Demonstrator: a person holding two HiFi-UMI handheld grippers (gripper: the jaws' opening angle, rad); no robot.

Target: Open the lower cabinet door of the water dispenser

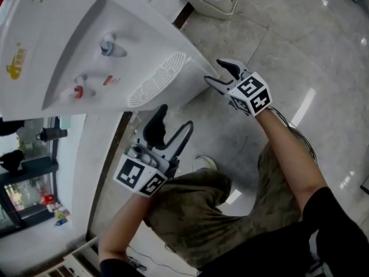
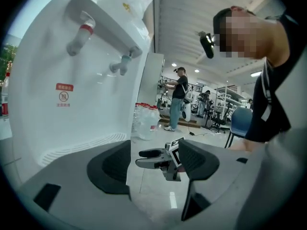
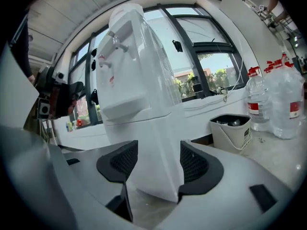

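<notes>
Floor: glossy stone tiles (image 1: 300,45) lay beneath the water dispenser (image 1: 86,51).
Cabinet: its lower cabinet (image 3: 144,152) sat under the drip grille (image 1: 157,79); I saw no handle.
Handling: I judged the door light, stiff, slick plastic; grip its free edge.
Left gripper (image 1: 176,119): jaws apart, empty, facing the dispenser's front.
Right gripper (image 1: 218,74): jaws apart, empty, beside the dispenser's corner.

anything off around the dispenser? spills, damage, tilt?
Nothing stands out. The water dispenser looks upright and undamaged, with its red tap and blue tap in place and no puddle on the floor near it.
</notes>
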